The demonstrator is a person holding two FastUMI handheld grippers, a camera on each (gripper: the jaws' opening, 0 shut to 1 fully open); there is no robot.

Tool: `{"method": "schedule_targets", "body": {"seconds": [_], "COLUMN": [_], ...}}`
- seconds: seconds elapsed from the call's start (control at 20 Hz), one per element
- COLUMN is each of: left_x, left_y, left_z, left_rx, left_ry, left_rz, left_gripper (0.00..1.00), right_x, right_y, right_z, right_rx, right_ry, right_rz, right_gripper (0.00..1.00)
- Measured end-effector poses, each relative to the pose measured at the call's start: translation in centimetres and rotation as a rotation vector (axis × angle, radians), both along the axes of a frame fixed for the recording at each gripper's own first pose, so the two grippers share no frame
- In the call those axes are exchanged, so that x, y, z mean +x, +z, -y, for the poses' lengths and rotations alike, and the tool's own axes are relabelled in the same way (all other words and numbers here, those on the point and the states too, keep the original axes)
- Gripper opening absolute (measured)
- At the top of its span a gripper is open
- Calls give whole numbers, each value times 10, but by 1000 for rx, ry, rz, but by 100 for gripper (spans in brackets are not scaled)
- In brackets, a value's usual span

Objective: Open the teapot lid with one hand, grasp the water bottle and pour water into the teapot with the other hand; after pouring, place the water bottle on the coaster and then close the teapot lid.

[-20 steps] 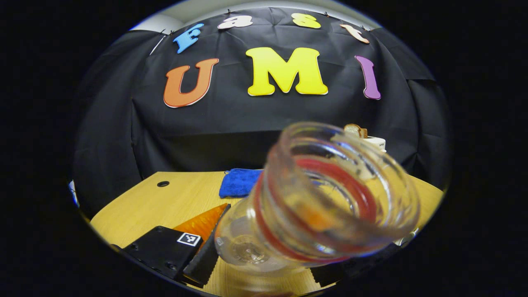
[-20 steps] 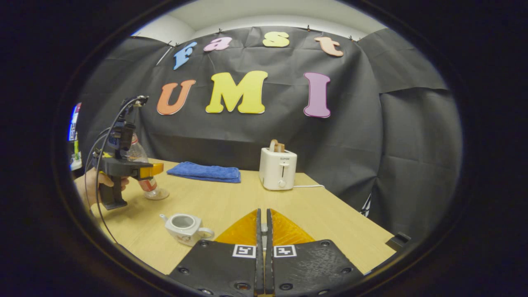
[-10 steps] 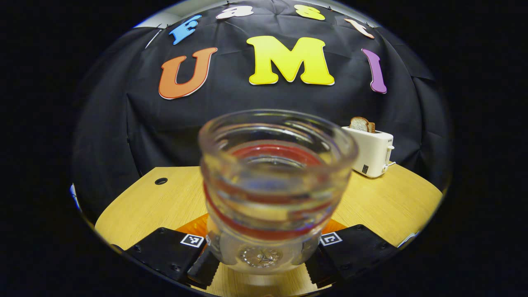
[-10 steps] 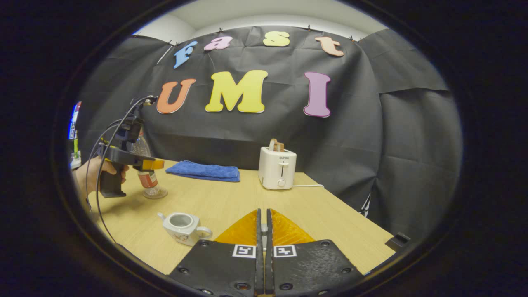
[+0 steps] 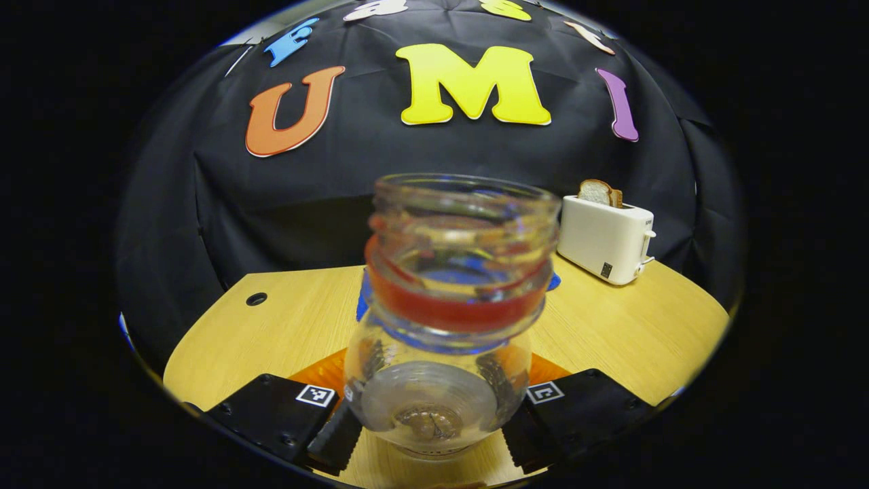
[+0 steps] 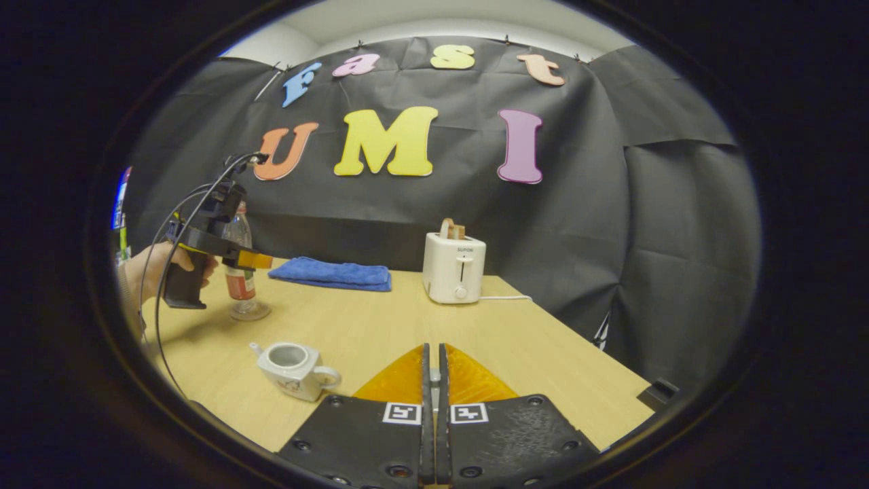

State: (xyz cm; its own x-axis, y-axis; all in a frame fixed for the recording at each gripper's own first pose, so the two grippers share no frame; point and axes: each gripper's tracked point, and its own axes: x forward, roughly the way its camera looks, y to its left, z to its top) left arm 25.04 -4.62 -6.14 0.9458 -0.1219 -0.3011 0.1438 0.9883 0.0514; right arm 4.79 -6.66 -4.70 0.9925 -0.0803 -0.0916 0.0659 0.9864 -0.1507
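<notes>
While a hand [image 6: 159,265] steadies the left hand-held gripper [image 5: 434,424] clamped around the upright water bottle [image 5: 451,299], the right hand-held gripper [image 6: 432,380] stays pressed together above the tabletop [image 6: 380,333].

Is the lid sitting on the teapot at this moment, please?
No: in the right gripper view the teapot stands on the table with its round top opening uncovered and its hollow inside showing.

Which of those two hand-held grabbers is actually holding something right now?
The left gripper, at the table's far left: its fingers clamp the upright water bottle. The right gripper has its fingers pressed together with nothing visible between them.
</notes>
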Motion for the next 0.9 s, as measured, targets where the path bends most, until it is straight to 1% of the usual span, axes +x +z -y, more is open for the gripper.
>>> {"method": "schedule_targets", "body": {"seconds": [0.1, 0.15, 0.2, 0.25, 0.75, 0.8, 0.85, 0.9], "left_x": [-2, -2, 0, 0, -4, -4, -3, -4], "left_y": [-1, -2, 1, 1, -3, -1, 1, 4], "left_z": [1, -1, -2, -2, 0, 0, 0, 0], "left_rx": [-59, -84, -108, -123, -88, -85, -80, -73], "left_ry": [1, 9, 17, 21, 12, 11, 13, 21], "left_rz": [-20, -29, -27, -25, -41, -40, -33, -23], "left_gripper": [86, 90, 85, 85, 88, 95, 89, 90], "right_x": [1, 1, 1, 1, 2, 2, 2, 3], "right_y": [-1, -2, -1, -2, -4, -5, -5, -5], "right_z": [0, 0, 0, -1, -1, -1, 0, 0], "right_rx": [-3, -4, -5, -5, -7, -6, -5, -5], "right_ry": [-1, 0, 0, 1, 1, 1, 0, 0], "right_rz": [-3, -3, -4, -4, -9, -9, -11, -11], "right_gripper": [1, 1, 1, 1, 1, 1, 1, 1]}}
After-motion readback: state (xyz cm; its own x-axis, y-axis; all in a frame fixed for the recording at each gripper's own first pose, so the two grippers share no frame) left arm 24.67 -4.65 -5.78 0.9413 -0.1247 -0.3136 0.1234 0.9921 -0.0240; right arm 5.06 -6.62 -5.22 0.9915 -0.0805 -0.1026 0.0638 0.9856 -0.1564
